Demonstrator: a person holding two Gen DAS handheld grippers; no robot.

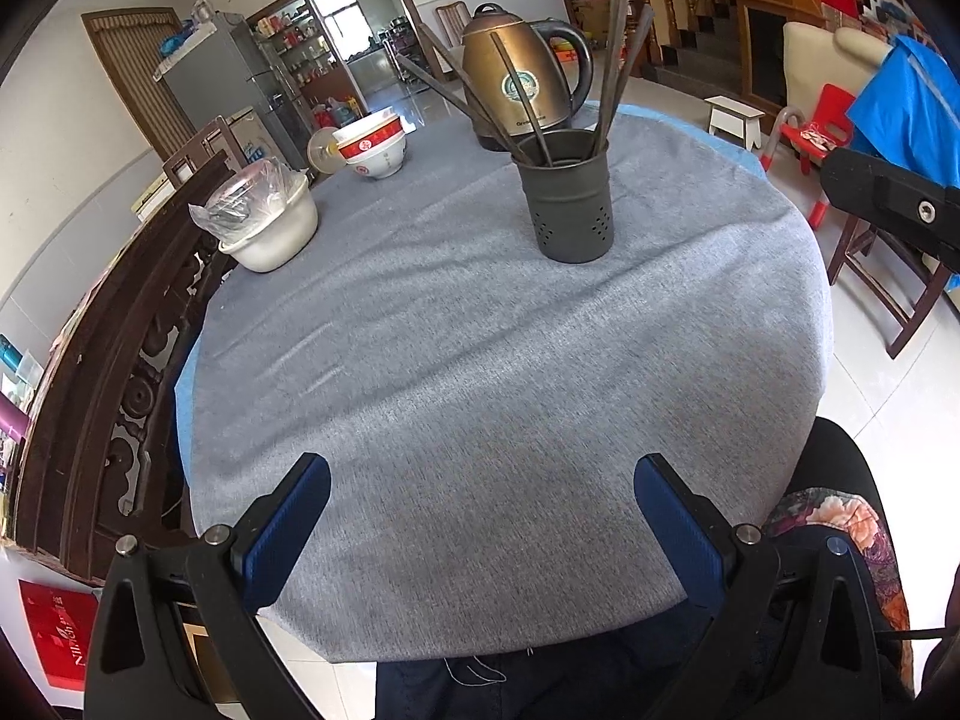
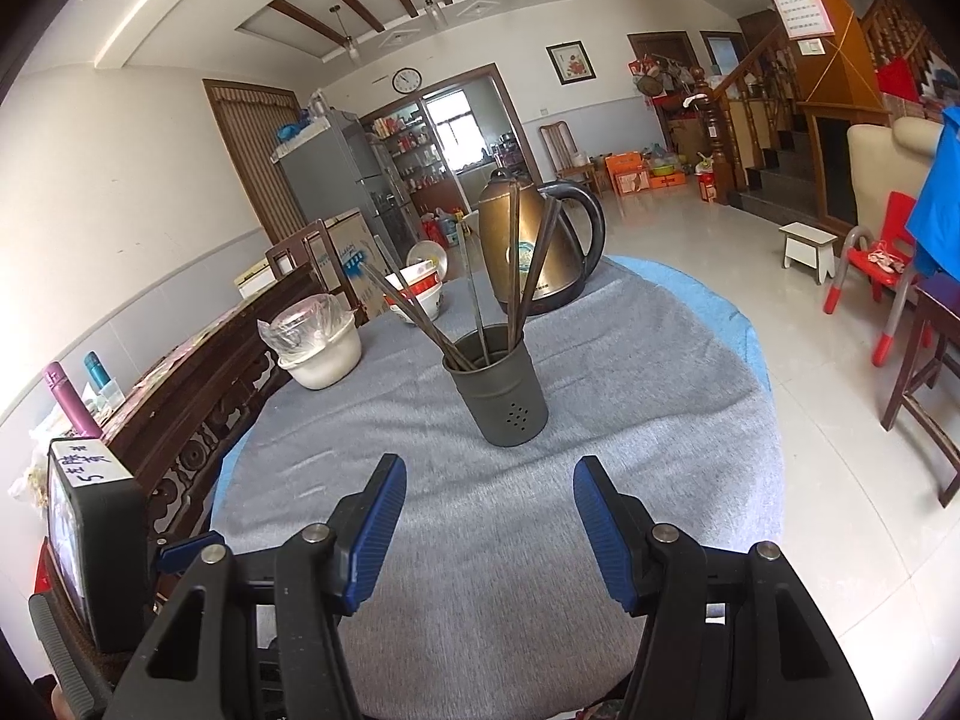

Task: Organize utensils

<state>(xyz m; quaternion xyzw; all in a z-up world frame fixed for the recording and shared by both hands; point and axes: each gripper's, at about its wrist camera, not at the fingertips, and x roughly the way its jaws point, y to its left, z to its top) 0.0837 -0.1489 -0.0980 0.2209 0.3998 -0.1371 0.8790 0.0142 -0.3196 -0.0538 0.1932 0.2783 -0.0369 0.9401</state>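
A dark grey perforated utensil holder (image 1: pixel 569 198) (image 2: pixel 498 387) stands upright on the round table, which is covered by a grey cloth (image 1: pixel 480 360) (image 2: pixel 510 510). Several dark chopsticks (image 1: pixel 612 60) (image 2: pixel 516 252) stick out of it, fanned apart. My left gripper (image 1: pixel 483 480) hovers open over the near part of the cloth, well short of the holder, with nothing between its blue pads. My right gripper (image 2: pixel 489 483) is open too, nothing in it, its fingertips just in front of the holder's base.
A bronze electric kettle (image 1: pixel 522 78) (image 2: pixel 534 246) stands behind the holder. At the left sit a white bowl covered in plastic (image 1: pixel 264 216) (image 2: pixel 318 342) and stacked red-and-white bowls (image 1: pixel 372 144) (image 2: pixel 420 291). A carved wooden bench (image 1: pixel 102 396) borders the table's left side. Chairs stand at the right.
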